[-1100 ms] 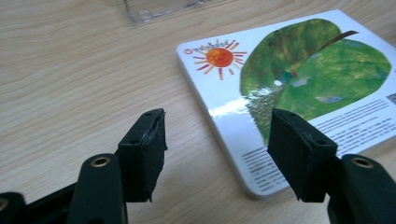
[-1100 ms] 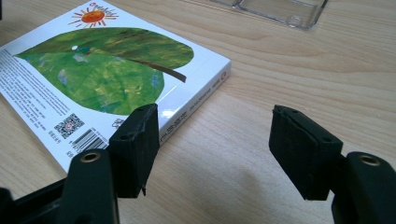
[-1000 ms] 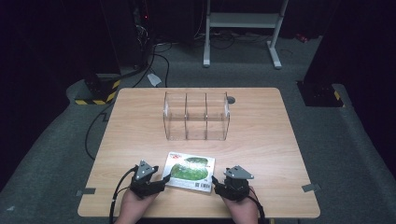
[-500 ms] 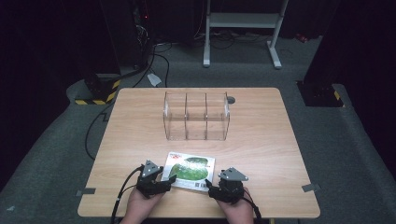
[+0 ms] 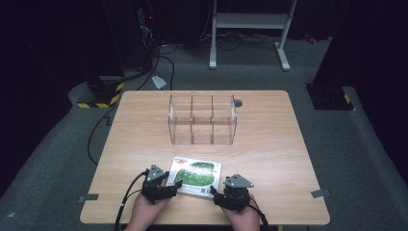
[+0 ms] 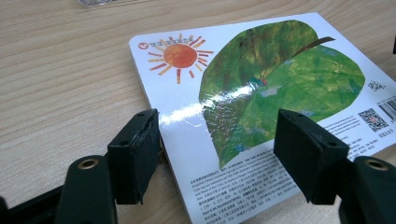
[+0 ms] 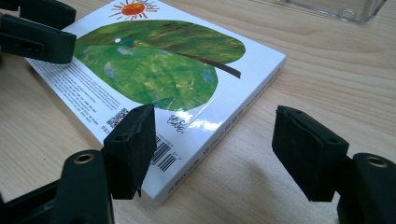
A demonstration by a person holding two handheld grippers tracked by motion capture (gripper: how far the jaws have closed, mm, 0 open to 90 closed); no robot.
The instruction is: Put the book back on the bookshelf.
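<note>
Where the table's (image 5: pixel 269 144) near edge meets the person's hands, the left gripper (image 5: pixel 166 187) and the right gripper (image 5: pixel 222 196) flank a glossy board book (image 5: pixel 196 176) lying flat, back cover up, near the middle of that edge. The left gripper's jaws have just been opening and stand spread, straddling the book's left near corner with one jaw over the cover and the other out over the wood at its left edge; whether that one touches the edge I cannot tell. The right gripper's jaws, spread too, have just eased inward a little around the right near corner, spine side, without pinching it. The book looks stiff, thick-paged and fairly light, but its laminated cover (image 6: pixel 261 88) shines and would likely slip under a flat press; the square edges and the spine (image 7: pixel 243 114) seem the surest hold. Farther back, toward the middle of the table, stands a clear acrylic organizer (image 5: pixel 203 120) with three compartments.
</note>
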